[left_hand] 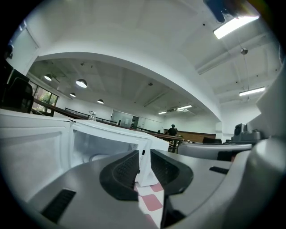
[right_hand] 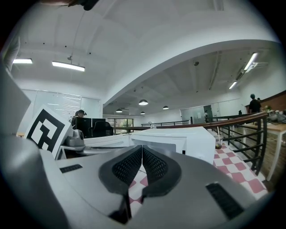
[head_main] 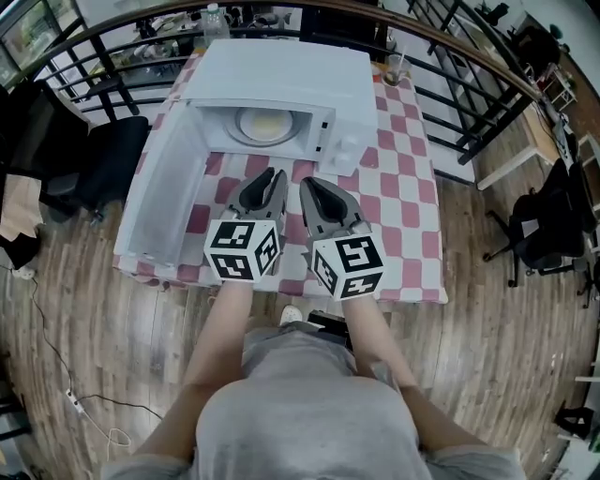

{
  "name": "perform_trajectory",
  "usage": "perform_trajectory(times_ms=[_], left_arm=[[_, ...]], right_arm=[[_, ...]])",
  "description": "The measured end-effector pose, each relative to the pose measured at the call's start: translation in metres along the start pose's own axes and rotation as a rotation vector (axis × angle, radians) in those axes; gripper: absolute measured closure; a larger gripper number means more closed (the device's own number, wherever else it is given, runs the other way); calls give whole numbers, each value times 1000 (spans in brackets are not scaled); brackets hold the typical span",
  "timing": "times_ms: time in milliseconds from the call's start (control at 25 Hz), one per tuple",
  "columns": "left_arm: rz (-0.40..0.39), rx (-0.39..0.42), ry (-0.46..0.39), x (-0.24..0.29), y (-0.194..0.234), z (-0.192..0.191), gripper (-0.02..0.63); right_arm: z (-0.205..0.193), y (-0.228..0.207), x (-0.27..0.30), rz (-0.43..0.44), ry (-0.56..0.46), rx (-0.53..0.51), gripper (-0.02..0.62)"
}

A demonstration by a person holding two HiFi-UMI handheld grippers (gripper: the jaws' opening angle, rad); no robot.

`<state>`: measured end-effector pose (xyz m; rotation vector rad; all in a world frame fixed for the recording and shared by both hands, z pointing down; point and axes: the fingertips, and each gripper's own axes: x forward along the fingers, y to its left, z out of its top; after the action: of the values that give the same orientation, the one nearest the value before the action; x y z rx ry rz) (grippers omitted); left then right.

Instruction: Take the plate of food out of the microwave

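A red-and-white checked cloth [head_main: 405, 192] covers the bench [head_main: 433, 292]. A glass [head_main: 395, 67] stands at its far right corner, near a dark railing [head_main: 473, 117]. A black office chair [head_main: 546, 225] stands on the wooden floor [head_main: 487, 375].

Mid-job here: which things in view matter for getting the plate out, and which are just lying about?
Job: microwave, its open door, plate of food inside.
Lying about: glass, bottle beyond the microwave, office chair.

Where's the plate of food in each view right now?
Head view: plate of food inside the open microwave, top centre.
Left gripper view: plate of food low in the cavity, left of centre.
Right gripper view: not visible.
Shared landmark: the white microwave.
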<state>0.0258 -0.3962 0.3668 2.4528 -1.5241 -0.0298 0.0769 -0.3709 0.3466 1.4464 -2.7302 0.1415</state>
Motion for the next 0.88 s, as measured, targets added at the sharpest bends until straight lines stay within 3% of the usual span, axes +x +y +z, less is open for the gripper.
perform_trajectory(times_ms=[120,240,280,400,880], left_arm=[[-4,-59,17,10,7,-4,467],[-26,-206,10,16,13,-10,315],[-37,-262,7,17,15,-11,298],[-59,-361,14,19,19,-16,295],[-65,-491,-17,34,39,-27,298]], right_arm=[[-1,-6,7,6,2,1,569],[-4,-11,12,7,7,5,569],[-6,-13,13,6,7,10,568],[-7,-18,16,3,4,23,569],[-21,-25,29,0,24,46,569]])
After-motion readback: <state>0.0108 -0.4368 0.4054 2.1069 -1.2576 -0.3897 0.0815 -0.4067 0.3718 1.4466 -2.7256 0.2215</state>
